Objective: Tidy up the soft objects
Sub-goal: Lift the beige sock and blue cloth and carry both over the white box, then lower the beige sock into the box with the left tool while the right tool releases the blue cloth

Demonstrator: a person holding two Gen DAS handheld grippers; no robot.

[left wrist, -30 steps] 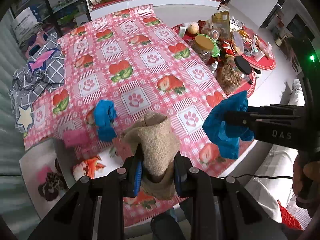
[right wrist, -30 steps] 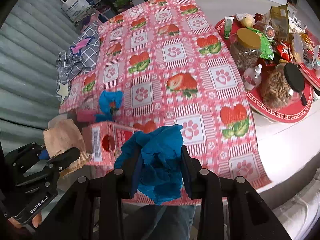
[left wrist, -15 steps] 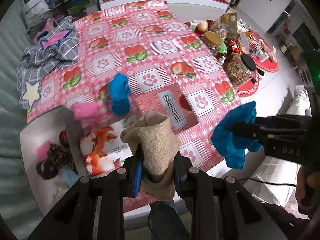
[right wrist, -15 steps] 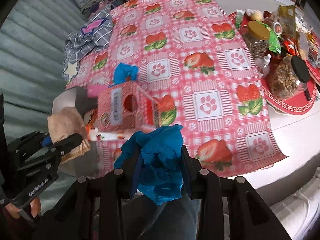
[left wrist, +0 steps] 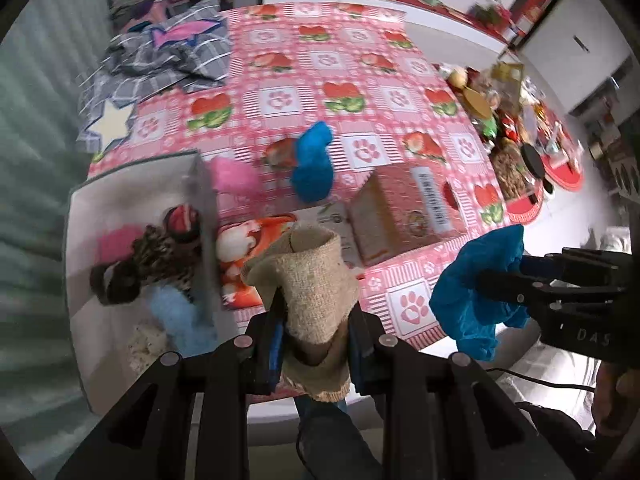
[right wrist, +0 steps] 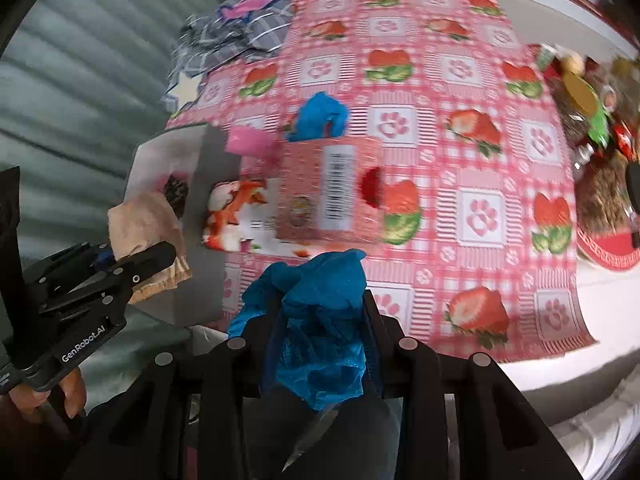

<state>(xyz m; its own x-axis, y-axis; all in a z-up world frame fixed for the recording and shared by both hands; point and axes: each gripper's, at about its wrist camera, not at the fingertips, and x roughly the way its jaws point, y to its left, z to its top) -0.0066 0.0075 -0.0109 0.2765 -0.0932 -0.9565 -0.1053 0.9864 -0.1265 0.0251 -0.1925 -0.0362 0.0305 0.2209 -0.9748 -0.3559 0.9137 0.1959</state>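
My left gripper (left wrist: pixel 316 312) is shut on a tan burlap pouch (left wrist: pixel 310 280), held above the near table edge; the same gripper (right wrist: pixel 132 264) shows at the left of the right wrist view. My right gripper (right wrist: pixel 320 320) is shut on a crumpled blue cloth (right wrist: pixel 316 320), which hangs at the right of the left wrist view as the blue cloth (left wrist: pixel 476 292). A white bin (left wrist: pixel 80 248) at the table's left corner holds several soft items. Another blue cloth (left wrist: pixel 312 160) and a pink fuzzy piece (left wrist: pixel 232 176) lie on the tablecloth beyond the bin.
A pink cardboard box (left wrist: pixel 404 208) lies on its side mid-table beside an orange-and-white printed pack (left wrist: pixel 240 256). A grey checked garment (left wrist: pixel 160 56) sits at the far left corner. Jars and snack packets (left wrist: pixel 512 136) crowd the right edge on red mats.
Both grippers have carried their loads leftward along the near table edge and rolled; the white bin has come fully into view at the left. Neither grip has altered.
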